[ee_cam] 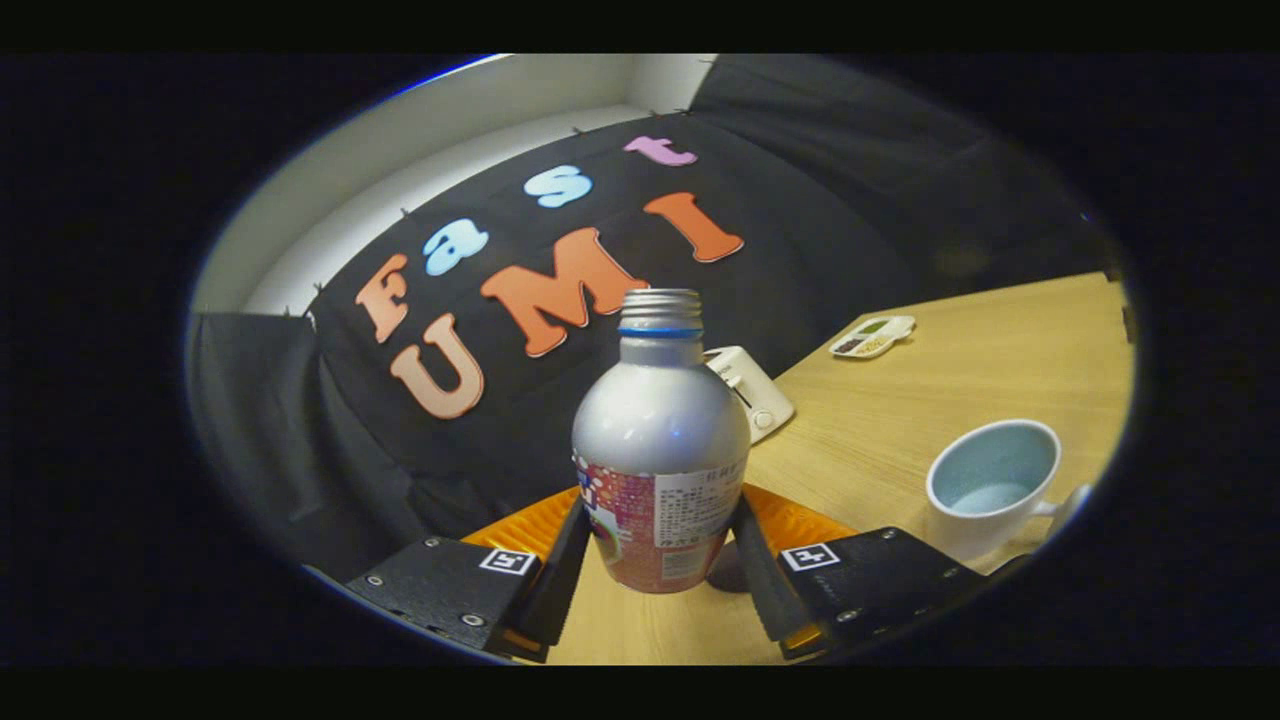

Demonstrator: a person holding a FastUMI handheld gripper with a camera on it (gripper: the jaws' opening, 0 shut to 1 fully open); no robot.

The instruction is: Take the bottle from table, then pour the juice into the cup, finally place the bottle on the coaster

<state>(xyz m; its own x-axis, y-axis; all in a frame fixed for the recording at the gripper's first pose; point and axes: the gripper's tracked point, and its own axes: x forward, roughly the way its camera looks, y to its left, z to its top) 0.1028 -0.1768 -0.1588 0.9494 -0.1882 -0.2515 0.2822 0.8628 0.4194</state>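
Between the black fingers of the gripper [655, 570] stood the bottle [659, 460], silver, uncapped, both pads pressed against its labelled lower body. Under it lay an orange coaster [800, 520] on the wooden table [980, 360]. Right of it sat the pale blue cup [992, 488]; farther off, a white device [752, 392].

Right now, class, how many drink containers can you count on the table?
2: the bottle stands between the tool's fingers, which press on its sides; the cup sits apart, beside the tool. Others may be hidden.
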